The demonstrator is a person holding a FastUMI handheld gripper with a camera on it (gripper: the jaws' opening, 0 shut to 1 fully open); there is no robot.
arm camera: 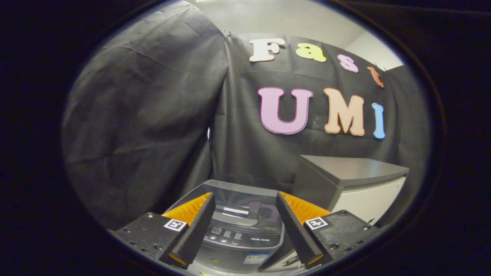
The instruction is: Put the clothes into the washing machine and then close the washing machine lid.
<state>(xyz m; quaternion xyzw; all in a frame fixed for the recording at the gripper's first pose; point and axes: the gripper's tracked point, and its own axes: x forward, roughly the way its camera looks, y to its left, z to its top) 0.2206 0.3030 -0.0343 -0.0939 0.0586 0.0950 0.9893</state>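
Note:
A small grey top-loading washing machine (pixel 239 214) stands below and just ahead of my fingers, its glossy dark lid (pixel 245 201) lying flat and shut over the tub. Its control panel (pixel 238 235) with buttons faces me between the fingers. My gripper (pixel 243 226) hovers above the machine's front, open, with nothing between its fingers. No clothes are in sight.
A grey-topped cabinet (pixel 353 180) with a white front stands right of the machine, close beside it. Black cloth walls (pixel 145 126) hang behind and to the left of the machine. A pale wall (pixel 287 17) rises above the cloth.

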